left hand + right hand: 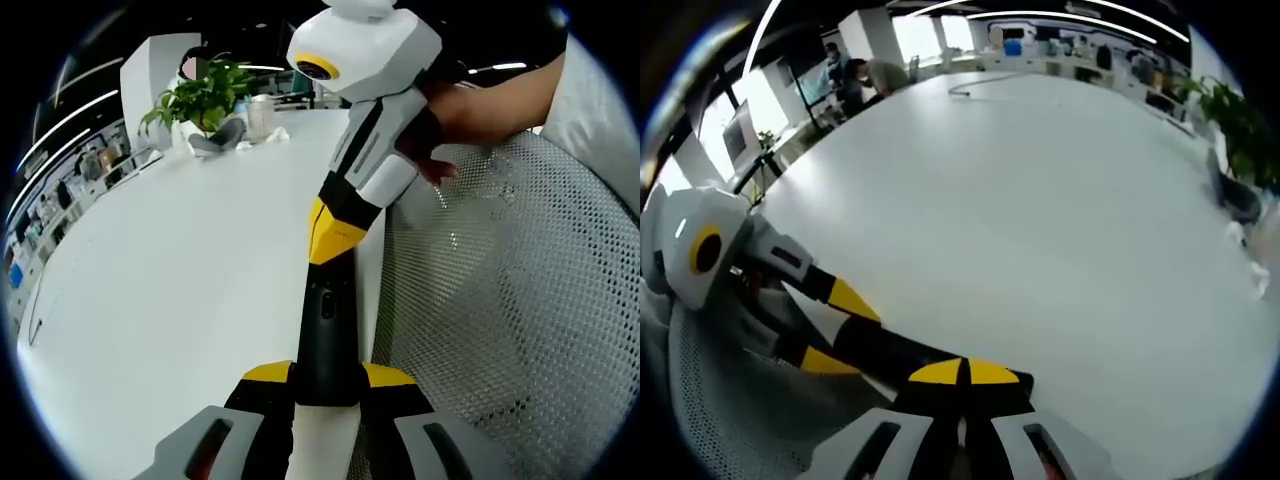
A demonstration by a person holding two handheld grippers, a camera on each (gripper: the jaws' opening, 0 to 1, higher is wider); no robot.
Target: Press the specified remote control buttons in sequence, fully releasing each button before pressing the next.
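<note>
White table [180, 270] in an office; left fingers grasp the remote [325, 340], right fingers clenched.

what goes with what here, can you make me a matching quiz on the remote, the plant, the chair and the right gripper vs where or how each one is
Things:
1. remote control
2. potted plant
3. mesh chair
4. right gripper

Place or state:
a. beside the white table, off its edge
b. jaws closed, yellow tip at the remote's far end
c. held between the jaws of the left gripper
d. standing at the far end of the table

Pairs: 1-c, 2-d, 3-a, 4-b
</note>
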